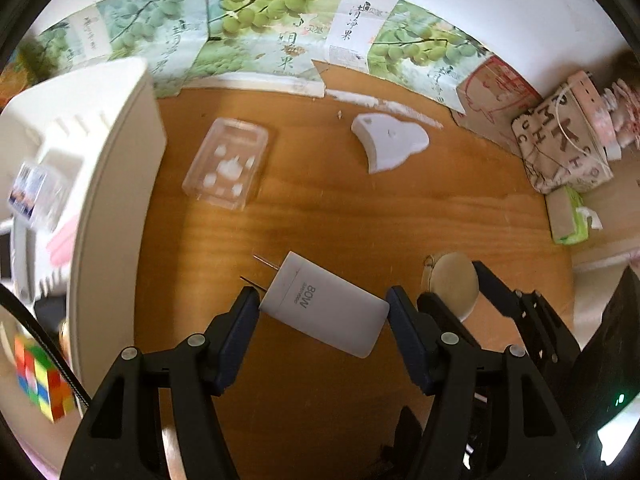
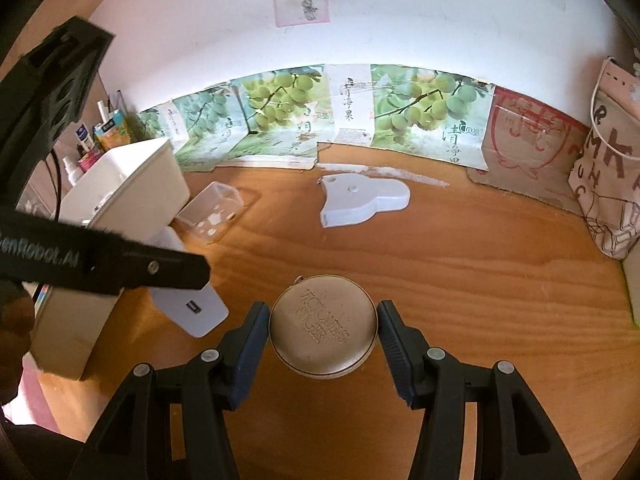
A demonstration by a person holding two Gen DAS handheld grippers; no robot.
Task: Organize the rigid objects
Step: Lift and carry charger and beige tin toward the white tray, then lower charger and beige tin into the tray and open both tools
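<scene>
Carry step: left tool (image 1: 322, 304) clamped on white charger (image 1: 326, 306), right tool (image 2: 322, 326) clamped on round tin (image 2: 323, 326), both above desk (image 2: 460, 280). Next, likely: swing left toward white bin (image 1: 116, 152), release inside.

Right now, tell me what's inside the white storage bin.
Inside the white storage bin, the left wrist view shows a blurred blue-and-white packet and something pink. Its wall hides the rest, and the right wrist view shows no interior.

charger (image 1: 326, 307): "80W" | round tin (image 2: 323, 326): "SUGER" | bag (image 1: 562, 148): "MK"
</scene>
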